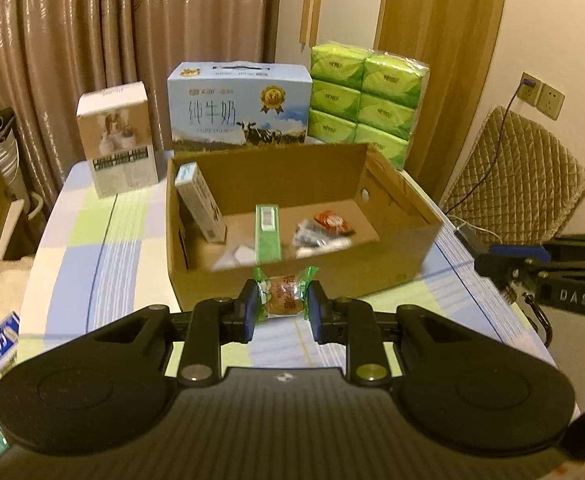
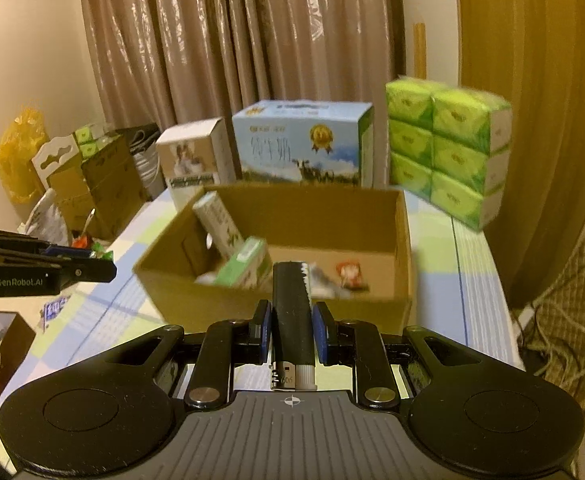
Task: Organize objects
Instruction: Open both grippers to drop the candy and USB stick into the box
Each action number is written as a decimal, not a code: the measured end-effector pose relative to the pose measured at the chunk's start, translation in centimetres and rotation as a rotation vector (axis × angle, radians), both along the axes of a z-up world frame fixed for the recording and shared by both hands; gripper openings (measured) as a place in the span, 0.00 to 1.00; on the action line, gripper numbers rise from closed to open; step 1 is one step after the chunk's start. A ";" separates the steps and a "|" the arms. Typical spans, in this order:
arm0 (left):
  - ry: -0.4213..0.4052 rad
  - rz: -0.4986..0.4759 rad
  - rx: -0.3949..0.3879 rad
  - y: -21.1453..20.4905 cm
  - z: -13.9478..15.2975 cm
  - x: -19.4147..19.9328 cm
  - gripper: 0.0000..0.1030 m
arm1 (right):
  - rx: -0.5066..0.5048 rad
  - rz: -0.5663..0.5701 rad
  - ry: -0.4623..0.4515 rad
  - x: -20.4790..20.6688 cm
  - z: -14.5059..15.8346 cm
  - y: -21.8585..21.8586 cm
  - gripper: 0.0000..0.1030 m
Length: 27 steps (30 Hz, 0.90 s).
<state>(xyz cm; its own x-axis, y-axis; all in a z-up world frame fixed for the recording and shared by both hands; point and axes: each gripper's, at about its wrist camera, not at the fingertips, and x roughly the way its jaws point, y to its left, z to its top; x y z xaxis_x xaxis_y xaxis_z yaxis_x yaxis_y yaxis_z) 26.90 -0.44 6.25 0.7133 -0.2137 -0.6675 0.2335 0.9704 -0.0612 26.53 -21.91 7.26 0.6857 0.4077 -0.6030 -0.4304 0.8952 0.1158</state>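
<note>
Left tool (image 1: 284, 304) is clamped on a wrapped pastry (image 1: 283, 295); right tool (image 2: 291, 330) is clamped on a black lighter (image 2: 291, 312). Both hang just short of the open cardboard box (image 1: 396, 252), which already holds cartons and packets. This looks like the carry step: next, clear the near wall and release inside. Checked tabletop (image 1: 92, 240), milk case (image 1: 238, 106) and tissue packs (image 1: 366, 100) behind, curtains (image 1: 92, 32) beyond.

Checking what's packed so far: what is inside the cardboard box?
In the box: a leaning milk carton, a green packet, a red sachet and blurred wrappers. The near wall hides the front floor.
</note>
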 end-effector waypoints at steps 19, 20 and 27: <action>0.062 0.019 0.069 0.5 -3.2 12.9 0.21 | 0.018 -0.035 0.053 10.9 -1.6 2.8 0.18; 0.067 0.021 0.065 0.5 -3.5 13.3 0.21 | 0.019 -0.038 0.057 11.2 -1.8 2.8 0.18; 0.086 0.083 0.047 1.4 -5.3 15.0 0.34 | 0.020 -0.046 0.075 11.6 -2.9 2.4 0.18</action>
<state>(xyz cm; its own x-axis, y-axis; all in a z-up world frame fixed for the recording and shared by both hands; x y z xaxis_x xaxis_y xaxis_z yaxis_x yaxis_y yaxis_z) 41.87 0.93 0.95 0.6673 -0.1232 -0.7345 0.1477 0.9885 -0.0316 38.14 -19.52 4.41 0.6570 0.3893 -0.6456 -0.3779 0.9111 0.1647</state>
